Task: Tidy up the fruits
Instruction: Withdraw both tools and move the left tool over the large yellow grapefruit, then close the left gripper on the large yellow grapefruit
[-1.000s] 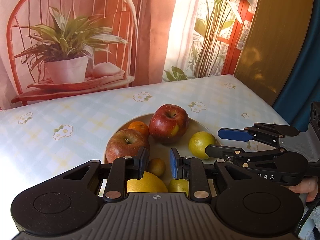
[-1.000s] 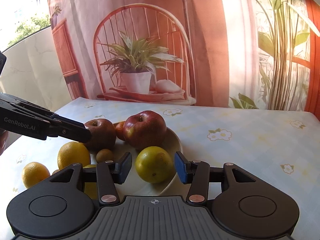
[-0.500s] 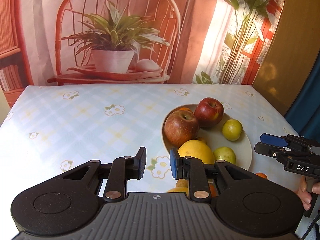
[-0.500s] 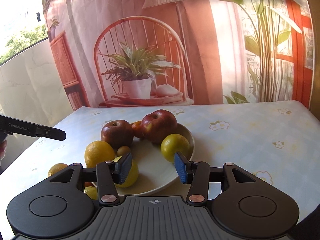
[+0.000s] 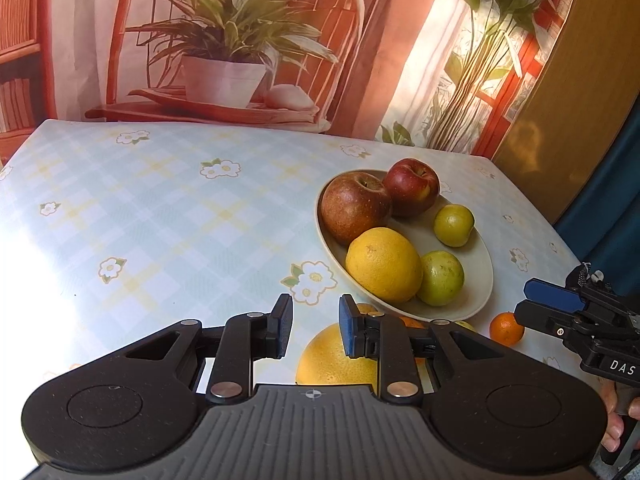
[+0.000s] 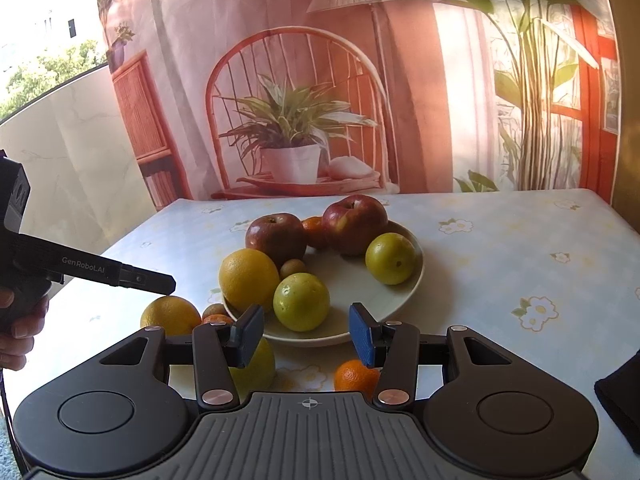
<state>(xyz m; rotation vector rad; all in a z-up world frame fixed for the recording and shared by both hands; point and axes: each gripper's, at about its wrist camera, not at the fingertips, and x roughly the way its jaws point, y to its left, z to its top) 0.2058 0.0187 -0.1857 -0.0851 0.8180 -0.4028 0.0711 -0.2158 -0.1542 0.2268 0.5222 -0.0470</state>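
Note:
A cream plate (image 5: 482,256) (image 6: 412,276) holds two red apples (image 5: 354,210) (image 6: 354,228), a big yellow orange (image 5: 382,264) (image 6: 248,278), two green fruits (image 5: 442,278) (image 6: 302,300) and a small brown fruit (image 6: 293,268). Loose fruit lies on the table in front of the plate: a large yellow one (image 5: 332,360) (image 6: 170,314), a small tangerine (image 5: 506,328) (image 6: 354,376) and a yellowish one (image 6: 260,368). My left gripper (image 5: 314,330) is open and empty, above the table left of the plate. My right gripper (image 6: 306,334) is open and empty, just before the plate's near rim.
The table has a pale checked cloth with flower prints (image 5: 160,216). A printed backdrop with a chair and potted plant (image 6: 292,128) hangs behind it. A wooden panel (image 5: 576,80) and a blue curtain stand at the right. The table's right edge (image 5: 560,240) runs close to the plate.
Both grippers have drawn back from the plate and stayed open. The left view swung left, so the plate now sits to its right. The right gripper has let the green fruit out from between its fingers.

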